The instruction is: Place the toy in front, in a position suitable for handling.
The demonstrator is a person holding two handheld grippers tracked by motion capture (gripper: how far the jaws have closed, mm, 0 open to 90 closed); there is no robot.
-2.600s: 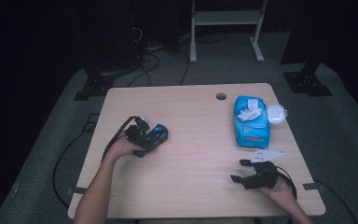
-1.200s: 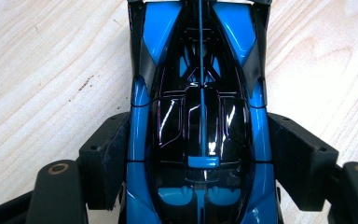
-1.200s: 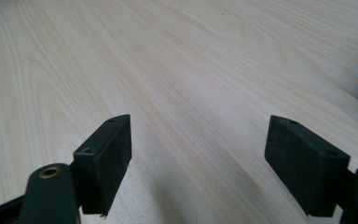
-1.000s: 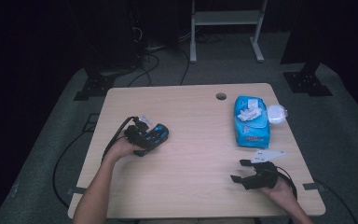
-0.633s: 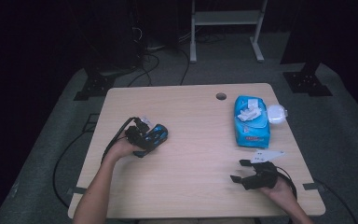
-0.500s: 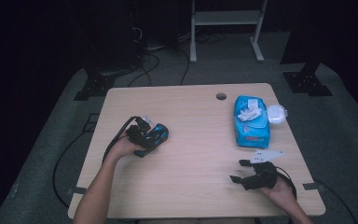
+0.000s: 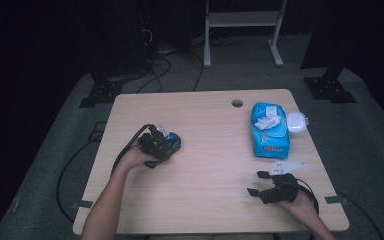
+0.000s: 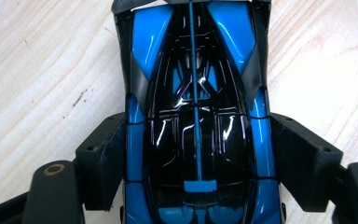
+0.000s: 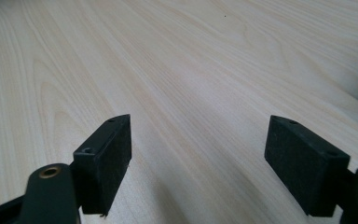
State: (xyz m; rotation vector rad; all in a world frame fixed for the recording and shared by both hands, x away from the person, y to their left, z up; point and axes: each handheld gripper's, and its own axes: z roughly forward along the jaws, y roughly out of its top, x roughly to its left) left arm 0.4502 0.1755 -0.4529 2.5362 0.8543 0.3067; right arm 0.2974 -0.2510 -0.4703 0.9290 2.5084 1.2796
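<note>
Fingers (image 8: pixel 103 161) of the left gripper (image 8: pixel 196 163) clamped against both flanks of a blue-and-black toy car (image 8: pixel 196 107), pads pressing on the bodywork, jaws fairly wide apart to span it. Seen from above along the glossy roof, nose pointing away from the camera, pale wood grain on either side. In the high view, same car (image 7: pixel 167 144) down on the left half of the table (image 7: pixel 205 200), left gripper (image 7: pixel 155 145) wrapped over it, left hand (image 7: pixel 137 157) behind, black cable looping off the near-left edge. Over on the right: right gripper (image 7: pixel 260 186) resting low near the front right corner, held in the right hand (image 7: pixel 300 202), grey three-cornered plate on top. Jaws there spread wide, nothing between the pads (just bare tabletop in the right gripper view), fingers (image 9: pixel 105 158) hovering close to the wood. Farther back on the right, a blue pack of wipes (image 7: pixel 269 129) with a small white lidded container (image 7: pixel 296 121) touching its far side, well apart from the car. A round cable hole (image 7: pixel 237 103) near the far edge.
</note>
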